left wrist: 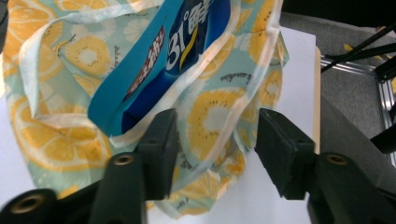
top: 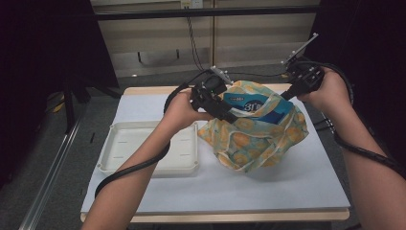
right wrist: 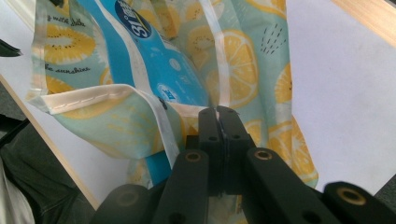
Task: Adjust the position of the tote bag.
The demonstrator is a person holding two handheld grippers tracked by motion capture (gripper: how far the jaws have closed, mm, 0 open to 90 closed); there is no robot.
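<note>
High view: lemon-print bag (top: 253, 136) sits on the white table (top: 297, 177), right of the tray (top: 143, 165), with a blue packet (top: 249, 106) in its mouth.
Left gripper view: left gripper (left wrist: 215, 140) jaws apart, bag cloth between them, unpinched.
Right gripper view: right gripper (right wrist: 218, 116) jaws clamped on the bag's rim.

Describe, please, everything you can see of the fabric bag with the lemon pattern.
The fabric bag is soft, thin cloth, pale teal with orange-yellow citrus slices and cream hems and straps. It stands slumped and wrinkled on the white table top, right of the white tray. Its mouth is open and a blue packet sticks out. The right gripper pinches its rim shut; the left gripper is open in front of the cloth.
</note>
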